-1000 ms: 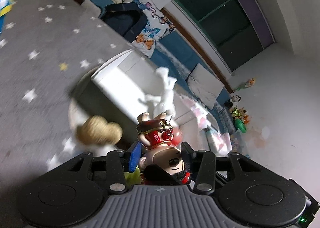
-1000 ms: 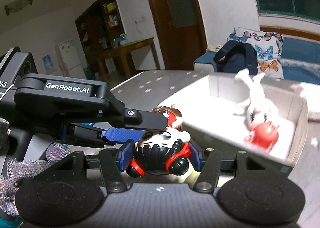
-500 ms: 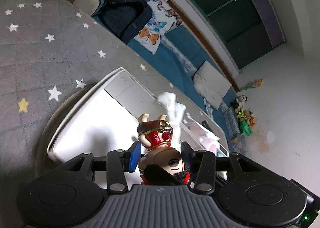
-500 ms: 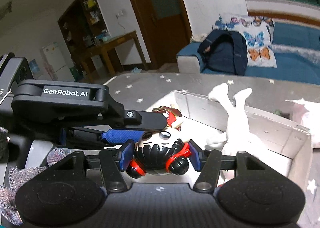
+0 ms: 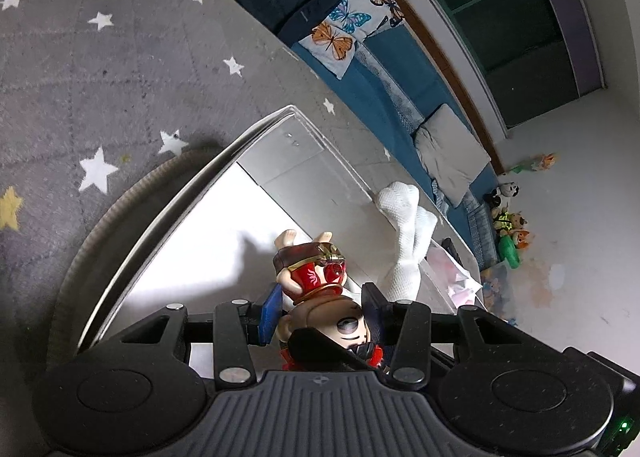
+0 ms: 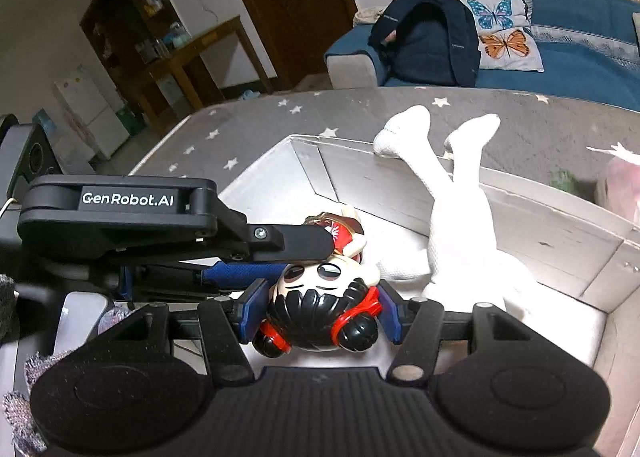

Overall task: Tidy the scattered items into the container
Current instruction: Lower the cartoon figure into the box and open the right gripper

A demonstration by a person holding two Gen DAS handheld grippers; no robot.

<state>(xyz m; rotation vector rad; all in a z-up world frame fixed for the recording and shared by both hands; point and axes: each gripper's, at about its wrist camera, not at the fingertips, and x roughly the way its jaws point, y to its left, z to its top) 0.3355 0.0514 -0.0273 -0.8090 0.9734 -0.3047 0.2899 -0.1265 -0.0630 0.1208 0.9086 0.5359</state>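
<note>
A doll (image 5: 320, 273) with black hair buns, a pale face and a red outfit (image 6: 320, 309) is held by both grippers at once. My left gripper (image 5: 322, 309) is shut on it, blue pads at either side of the head. My right gripper (image 6: 320, 311) is shut on the head from another side. In the right wrist view the left gripper (image 6: 308, 257) reaches in from the left. The doll hangs just over the floor of the white box (image 5: 256, 129) (image 6: 520, 217). A white plush toy (image 5: 408, 233) (image 6: 452, 217) lies in the box, legs up against the far wall.
The box stands on a grey rug with stars (image 5: 100, 57). A pink item (image 6: 624, 185) lies beyond the box's right wall. Farther back are a dark backpack (image 6: 428, 41), a butterfly pillow (image 6: 500, 17) and a blue sofa (image 6: 580, 69).
Both grippers have carried the doll forward and down, from outside the box to low over its floor. The box and white plush now fill more of both views.
</note>
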